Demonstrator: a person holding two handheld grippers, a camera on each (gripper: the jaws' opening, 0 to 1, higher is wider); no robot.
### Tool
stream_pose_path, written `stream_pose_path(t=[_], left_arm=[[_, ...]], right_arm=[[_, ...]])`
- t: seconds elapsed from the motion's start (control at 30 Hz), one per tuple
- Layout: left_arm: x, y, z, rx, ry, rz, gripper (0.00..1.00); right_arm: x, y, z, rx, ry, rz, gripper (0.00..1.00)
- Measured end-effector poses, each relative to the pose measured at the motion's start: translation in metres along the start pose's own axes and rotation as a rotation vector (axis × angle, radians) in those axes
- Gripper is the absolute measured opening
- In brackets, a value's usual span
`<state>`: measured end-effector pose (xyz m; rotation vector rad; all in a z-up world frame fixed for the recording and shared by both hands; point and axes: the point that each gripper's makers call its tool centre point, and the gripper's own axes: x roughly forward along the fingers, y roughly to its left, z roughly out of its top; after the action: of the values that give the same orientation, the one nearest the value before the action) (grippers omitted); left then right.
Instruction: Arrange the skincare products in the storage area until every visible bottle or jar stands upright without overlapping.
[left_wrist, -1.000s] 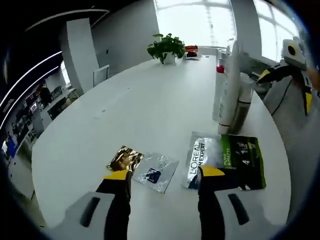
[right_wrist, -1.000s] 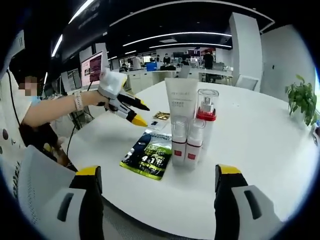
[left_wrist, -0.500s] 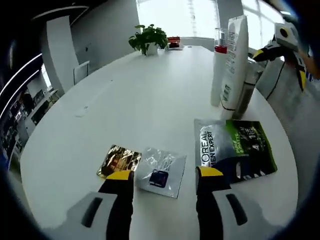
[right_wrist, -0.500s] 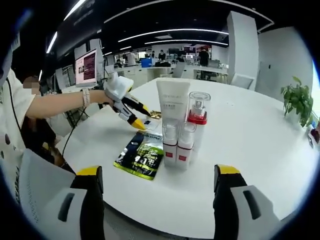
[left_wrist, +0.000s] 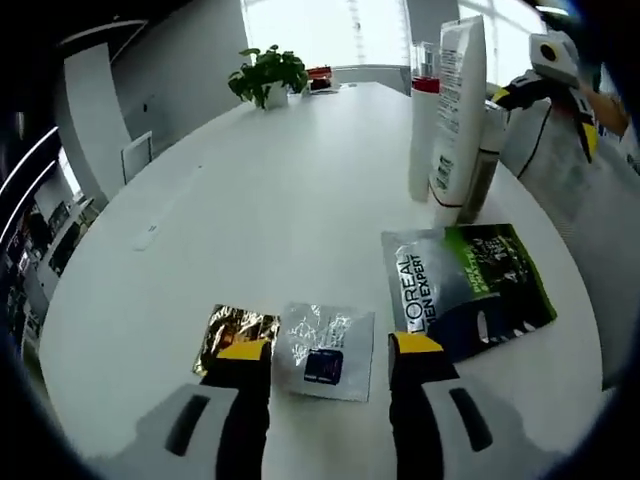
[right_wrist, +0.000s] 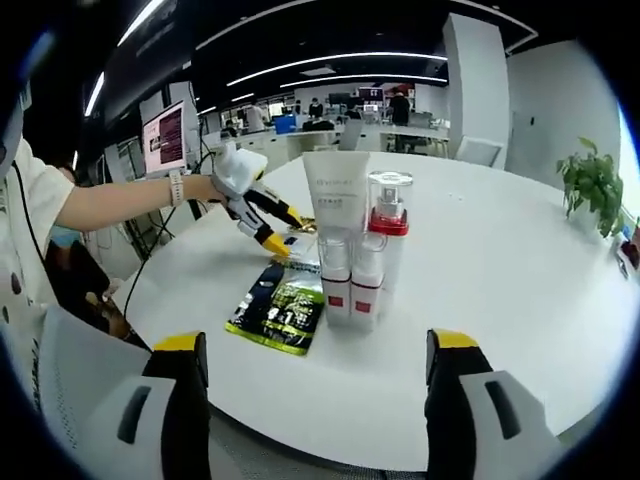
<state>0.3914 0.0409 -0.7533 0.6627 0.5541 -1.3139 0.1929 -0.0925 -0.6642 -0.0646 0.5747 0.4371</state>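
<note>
Three flat packets are lying on the round white table ahead of our left gripper: a crinkled gold foil sachet at the left, a clear silver sachet with a dark blue square directly between our widely spread jaws, and a large black-and-green L'Oréal pouch at the right. Beyond the pouch, the tall white squeeze tube and the red-collared clear pump bottle are standing upright, pressed close together. In the right gripper view, two small clear bottles with red labels are standing in front of that cluster. Our right gripper is hovering off the table edge, jaws wide apart, holding nothing. We are judging the bottles already upright; the sachets are what we are addressing now. Next, we are likely lowering the left gripper and closing on the silver sachet's near edge.
</note>
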Motion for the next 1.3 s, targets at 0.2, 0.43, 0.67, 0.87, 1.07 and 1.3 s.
stream_pose_path(t=[0.2,0.43,0.67,0.87,1.07,1.3], left_arm=[[0.003,0.000,0.001,0.005,0.012,-0.012,0.44],[0.002,0.008,-0.004,-0.012,0.024,-0.025,0.40],[0.002,0.005,-0.003,-0.013,0.043,-0.043,0.41],[0.005,0.006,-0.005,-0.005,0.102,-0.085,0.39],[0.005,0.008,-0.009,-0.028,0.139,-0.094,0.45],[0.006,0.006,-0.007,0.027,0.181,-0.118,0.38]], right_arm=[[0.000,-0.003,0.000,0.013,-0.007,-0.005,0.89],[-0.001,-0.002,-0.004,0.023,-0.003,-0.002,0.89],[0.000,-0.002,-0.002,0.031,-0.007,0.001,0.88],[0.000,0.000,-0.002,0.035,-0.010,0.008,0.87],[-0.001,0.000,-0.002,0.036,-0.015,0.005,0.87],[-0.001,0.000,-0.004,0.040,-0.013,0.002,0.87]])
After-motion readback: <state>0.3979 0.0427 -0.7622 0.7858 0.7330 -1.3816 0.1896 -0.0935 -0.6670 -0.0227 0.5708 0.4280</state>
